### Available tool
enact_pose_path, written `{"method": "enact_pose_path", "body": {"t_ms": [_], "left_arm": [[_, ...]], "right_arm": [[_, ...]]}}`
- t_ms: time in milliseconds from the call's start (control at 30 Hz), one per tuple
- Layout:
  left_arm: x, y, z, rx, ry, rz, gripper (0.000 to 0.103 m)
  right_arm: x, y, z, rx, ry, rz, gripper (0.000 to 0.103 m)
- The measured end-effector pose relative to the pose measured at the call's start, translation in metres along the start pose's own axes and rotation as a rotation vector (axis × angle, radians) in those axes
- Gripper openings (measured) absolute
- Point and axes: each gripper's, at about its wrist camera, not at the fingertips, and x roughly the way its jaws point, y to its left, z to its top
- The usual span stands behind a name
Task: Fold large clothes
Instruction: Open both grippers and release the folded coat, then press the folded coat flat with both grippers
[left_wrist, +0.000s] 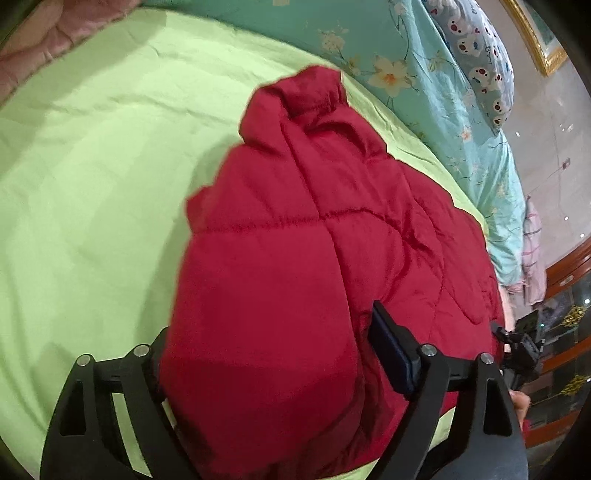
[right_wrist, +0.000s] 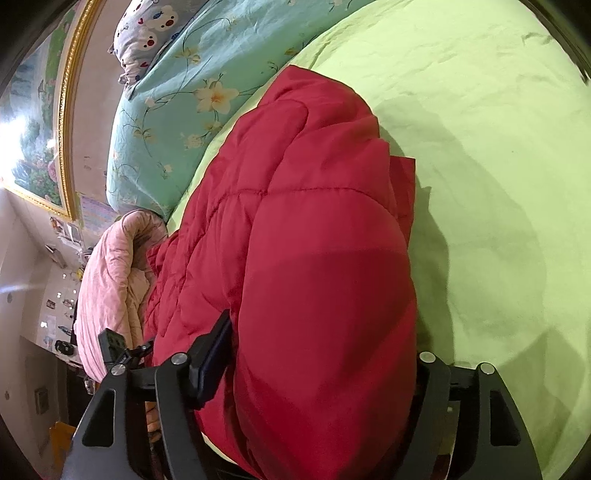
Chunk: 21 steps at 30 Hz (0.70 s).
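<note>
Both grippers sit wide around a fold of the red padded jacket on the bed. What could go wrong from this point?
The red jacket is puffy, so its fold bulging between the left gripper and the right gripper may spring open. It lies near the green sheet edge by the pink quilt, so a tug could drag it off.

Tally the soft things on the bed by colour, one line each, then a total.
Red: 1, jacket
Green: 1, sheet
Teal floral: 1, quilt
Pink: 1, blanket
Bear print: 1, pillow
Total: 5
</note>
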Motion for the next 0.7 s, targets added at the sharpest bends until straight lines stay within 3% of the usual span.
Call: {"method": "enact_pose_path", "body": {"t_ms": [233, 433, 700], "left_arm": [[-0.04, 0.0, 0.0, 0.056, -0.116, 0.174, 0.093], [-0.065, -0.004, -0.01, 0.061, -0.191, 0.073, 0.093], [-0.06, -0.058, -0.029, 0.189, -0.171, -0.011, 0.093]], "right_arm": [[-0.018, 0.017, -0.006, -0.043, -0.054, -0.11, 0.079], [-0.047, 0.035, -0.013, -0.097, -0.148, -0.197, 0.079], [-0.072, 0.065, -0.023, -0.183, -0.247, -0.244, 0.079]]}}
